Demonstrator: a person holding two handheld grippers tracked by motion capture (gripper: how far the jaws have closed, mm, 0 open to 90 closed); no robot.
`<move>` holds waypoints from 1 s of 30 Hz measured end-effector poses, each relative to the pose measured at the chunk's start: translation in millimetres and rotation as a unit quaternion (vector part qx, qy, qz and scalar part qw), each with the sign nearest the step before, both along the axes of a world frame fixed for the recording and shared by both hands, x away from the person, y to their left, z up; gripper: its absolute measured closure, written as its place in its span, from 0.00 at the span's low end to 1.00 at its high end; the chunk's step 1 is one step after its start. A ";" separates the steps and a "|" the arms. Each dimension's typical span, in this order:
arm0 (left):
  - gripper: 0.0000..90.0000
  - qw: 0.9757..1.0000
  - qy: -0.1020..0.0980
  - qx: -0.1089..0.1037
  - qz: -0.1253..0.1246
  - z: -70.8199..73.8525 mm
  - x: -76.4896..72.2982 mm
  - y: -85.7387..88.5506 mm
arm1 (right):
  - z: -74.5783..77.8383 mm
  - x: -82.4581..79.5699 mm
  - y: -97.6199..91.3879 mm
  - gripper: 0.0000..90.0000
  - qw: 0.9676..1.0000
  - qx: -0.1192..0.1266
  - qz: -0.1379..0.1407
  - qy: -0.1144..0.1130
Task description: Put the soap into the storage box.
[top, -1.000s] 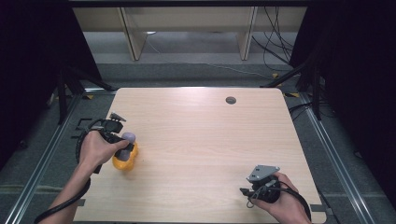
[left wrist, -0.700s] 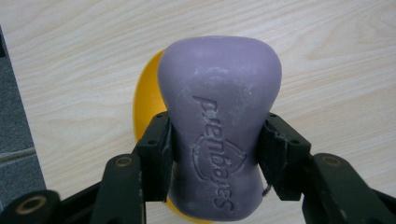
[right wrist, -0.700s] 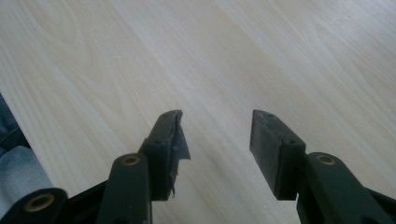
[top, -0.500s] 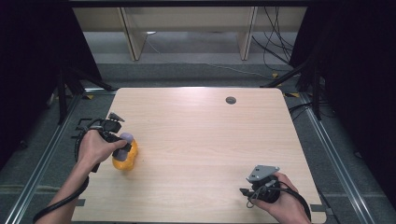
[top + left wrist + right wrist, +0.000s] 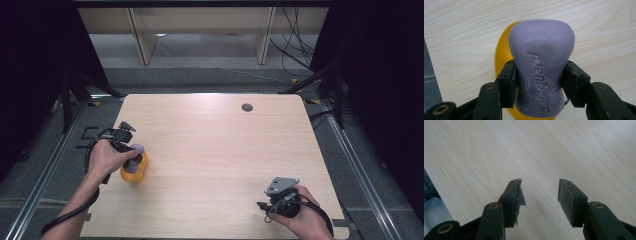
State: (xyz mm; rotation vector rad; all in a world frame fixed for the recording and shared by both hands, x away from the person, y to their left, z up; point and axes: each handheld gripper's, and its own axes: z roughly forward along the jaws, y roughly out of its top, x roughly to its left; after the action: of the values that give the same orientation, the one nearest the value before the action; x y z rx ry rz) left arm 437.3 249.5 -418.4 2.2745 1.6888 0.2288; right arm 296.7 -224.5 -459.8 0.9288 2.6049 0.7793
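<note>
1. Starting closest in, at the near right corner of the table (image 5: 210, 150): the right hand (image 5: 305, 220) is wrapping around the right gripper (image 5: 261, 205), which is sitting low over the wood with its grey plate on top and its cable looping back toward the wrist.
2. In the right gripper view, that right gripper (image 5: 539, 192) is standing with its jaws well apart and nothing between them, only pale wood grain running under the gap. The inner pad on one jaw is looking frayed at its edge.
3. Over on the near left, the left hand (image 5: 107, 157) is gripping the left gripper (image 5: 134, 161), with the forearm coming in from the bottom edge and a black cable trailing along it.
4. In the left gripper view, the left gripper (image 5: 540, 75) is clamping a purple soap bar (image 5: 541, 67) at its narrow waist, both jaws pressing its sides. Raised lettering is showing on the bar's face.
5. Behind the bar, a yellow dish (image 5: 501, 55) is lying on the table; whether the bar is touching it, I cannot tell. From the high view the soap bar (image 5: 134, 159) is sitting over the yellow dish (image 5: 134, 173) near the table's left edge.
6. Farther back, a small dark round grommet (image 5: 247, 107) is sitting near the far edge.
7. Beyond the table, wooden shelf legs (image 5: 142, 37) and loose cables (image 5: 295, 35) are standing out against the grey floor.
</note>
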 end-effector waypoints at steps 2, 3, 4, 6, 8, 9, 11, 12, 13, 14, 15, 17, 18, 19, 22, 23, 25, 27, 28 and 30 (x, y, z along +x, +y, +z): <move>0.55 1.000 -0.003 0.002 -0.001 -2.0 0.9 0.4 | 0.2 0.6 -0.4 0.59 1.000 0.000 0.001 -0.002; 0.55 1.000 -0.002 0.003 -0.001 -2.7 1.2 0.4 | 0.3 0.6 -0.6 0.59 1.000 -0.001 0.002 -0.002; 0.55 1.000 -0.002 0.004 0.000 -3.2 1.5 0.2 | 0.3 0.5 -0.4 0.59 1.000 0.000 0.001 -0.002; 0.55 1.000 -0.010 -0.003 0.002 -5.6 2.2 0.0 | -0.1 0.0 0.0 0.59 1.000 0.000 0.000 0.001; 0.55 1.000 -0.001 0.002 0.003 -4.3 3.2 -0.4 | 0.7 0.5 -0.6 0.59 1.000 -0.003 0.005 0.006; 0.55 1.000 -0.002 0.002 0.004 -4.7 3.5 -0.5 | 0.7 0.4 -0.6 0.59 1.000 -0.004 0.005 0.007; 0.55 1.000 -0.003 0.002 0.004 -5.4 4.2 -0.6 | 0.7 0.3 -0.6 0.59 1.000 -0.003 0.004 0.007; 0.55 1.000 -0.002 0.002 0.006 -6.1 4.9 -1.1 | 0.7 0.0 -0.3 0.59 1.000 -0.002 0.001 0.008; 0.55 1.000 0.001 0.004 0.006 -6.3 5.3 -1.3 | 0.4 -0.2 0.1 0.59 1.000 0.001 -0.003 0.008; 0.55 1.000 0.002 0.006 0.006 -6.8 5.6 -1.4 | -0.3 -0.1 0.2 0.59 1.000 0.002 -0.003 0.004; 0.55 1.000 0.006 0.007 0.003 -7.3 6.2 -1.3 | 0.8 -0.2 -0.1 0.59 1.000 0.000 -0.002 0.011; 0.55 1.000 0.005 0.005 0.006 -8.9 6.7 -2.2 | 0.9 0.6 -0.7 0.59 1.000 -0.003 0.002 0.007; 0.55 1.000 0.005 0.005 0.005 -9.3 7.0 -2.2 | 0.9 0.6 -0.7 0.59 1.000 -0.003 0.002 0.007; 0.55 1.000 0.008 0.007 0.005 -9.4 7.3 -2.4 | 0.9 0.6 -0.7 0.59 1.000 -0.003 0.002 0.008; 0.54 1.000 0.008 0.008 0.006 -10.6 7.9 -2.7 | 0.9 0.7 -0.7 0.59 1.000 -0.003 0.002 0.008; 0.54 1.000 0.010 0.008 0.005 -10.8 8.2 -2.5 | 0.8 0.6 -0.7 0.59 1.000 -0.003 0.002 0.009; 0.54 1.000 0.011 0.011 0.006 -12.4 8.6 -2.7 | 0.6 0.8 -0.8 0.59 1.000 -0.004 0.003 0.008; 0.54 1.000 0.013 0.010 0.006 -13.7 9.2 -2.6 | 0.3 0.0 -0.2 0.59 1.000 -0.001 -0.001 0.011; 0.54 1.000 0.014 0.010 0.007 -14.2 9.5 -2.5 | 0.4 0.0 -0.2 0.59 1.000 -0.001 -0.001 0.011; 0.54 1.000 0.015 0.011 0.009 -15.2 9.9 -2.3 | 0.7 0.7 -0.9 0.59 1.000 -0.004 0.001 0.009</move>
State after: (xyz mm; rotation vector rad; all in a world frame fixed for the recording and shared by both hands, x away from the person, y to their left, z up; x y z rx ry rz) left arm 447.2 247.2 -433.5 2.2896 1.7315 0.2197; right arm 297.4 -225.4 -459.0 0.9350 2.6235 0.7637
